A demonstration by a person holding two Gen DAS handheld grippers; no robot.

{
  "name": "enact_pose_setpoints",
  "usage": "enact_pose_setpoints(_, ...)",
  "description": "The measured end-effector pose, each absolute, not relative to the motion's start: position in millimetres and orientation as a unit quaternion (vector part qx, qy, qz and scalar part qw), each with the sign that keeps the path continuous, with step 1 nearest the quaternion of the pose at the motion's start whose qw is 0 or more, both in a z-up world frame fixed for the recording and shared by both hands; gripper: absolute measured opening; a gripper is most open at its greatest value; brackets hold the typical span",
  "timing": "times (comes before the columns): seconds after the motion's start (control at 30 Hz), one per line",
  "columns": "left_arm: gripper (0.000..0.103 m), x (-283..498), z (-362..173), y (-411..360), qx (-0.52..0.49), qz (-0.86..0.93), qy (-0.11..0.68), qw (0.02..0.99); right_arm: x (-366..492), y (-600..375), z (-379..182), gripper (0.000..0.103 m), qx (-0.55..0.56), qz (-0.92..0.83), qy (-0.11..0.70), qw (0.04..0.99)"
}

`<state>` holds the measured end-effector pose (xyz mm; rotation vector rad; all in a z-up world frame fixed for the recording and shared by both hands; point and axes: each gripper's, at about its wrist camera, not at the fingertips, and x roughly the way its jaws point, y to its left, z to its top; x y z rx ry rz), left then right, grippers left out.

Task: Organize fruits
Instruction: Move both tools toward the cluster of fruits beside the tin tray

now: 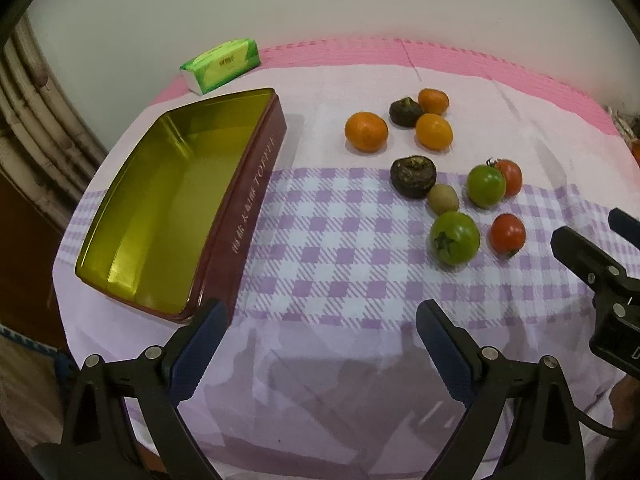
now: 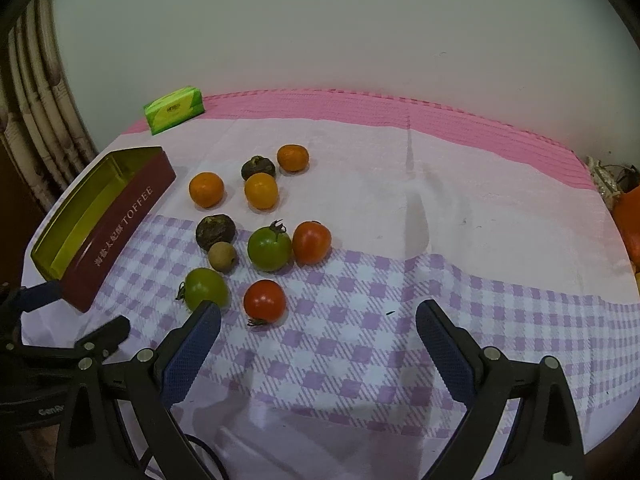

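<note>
An open maroon toffee tin [image 1: 168, 216] [image 2: 100, 224] with a gold inside lies empty at the left of the table. To its right, loose fruit lies on the cloth: three oranges [image 1: 366, 131] [image 2: 206, 189], two dark brown fruits [image 1: 413, 176] [image 2: 215, 231], a small kiwi [image 1: 443, 199] [image 2: 222, 256], two green tomatoes [image 1: 455, 237] [image 2: 269, 249] and two red tomatoes [image 1: 507, 234] [image 2: 265, 301]. My left gripper [image 1: 322, 320] hangs open near the tin's front corner. My right gripper [image 2: 318, 320] is open too, just before the nearest red tomato.
A green tissue pack [image 1: 220, 65] [image 2: 174, 109] sits at the back left by the wall. The checked cloth [image 1: 340, 248] covers the table, its front edge close below the grippers. Orange objects [image 2: 629, 220] lie at the far right edge.
</note>
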<state>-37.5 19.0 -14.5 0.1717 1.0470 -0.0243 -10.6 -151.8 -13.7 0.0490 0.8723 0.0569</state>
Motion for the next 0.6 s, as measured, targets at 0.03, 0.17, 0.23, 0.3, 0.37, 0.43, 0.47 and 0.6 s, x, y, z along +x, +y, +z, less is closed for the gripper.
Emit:
enact_pose_setpoints(0.03, 0.095, -38, -15, 18, 0.084, -0.011, 0.497, 0.863, -11, -150, -14, 0.097, 0.022, 0.029, 0.422, 0.906)
enact_pose_setpoints(0.17, 0.095, -37, -16, 20, 0.079, -0.007, 0.504, 0.860, -12, -145, -15, 0.097, 0.014, 0.032, 0.421, 0.906)
enact_pose_setpoints(0.23, 0.095, -37, -17, 22, 0.075, -0.004, 0.507, 0.859, -12, -143, -15, 0.097, 0.013, 0.033, 0.421, 0.906)
enact_pose_setpoints(0.3, 0.095, -37, -18, 24, 0.071, -0.003, 0.510, 0.857, -13, -142, -15, 0.097, 0.013, 0.035, 0.420, 0.907)
enact_pose_setpoints(0.37, 0.095, -37, -20, 24, 0.070, -0.001, 0.513, 0.855, -12, -140, -15, 0.097, 0.010, 0.035, 0.421, 0.906)
enact_pose_setpoints(0.43, 0.095, -37, -20, 25, 0.069, -0.002, 0.515, 0.854, -12, -139, -16, 0.097, 0.010, 0.037, 0.420, 0.907)
enact_pose_setpoints(0.47, 0.095, -37, -20, 25, 0.068, 0.000, 0.515, 0.854, -13, -138, -16, 0.097, 0.010, 0.037, 0.420, 0.907)
enact_pose_setpoints(0.6, 0.095, -37, -21, 25, 0.069, -0.001, 0.518, 0.852, -13, -137, -17, 0.096, 0.009, 0.040, 0.421, 0.906)
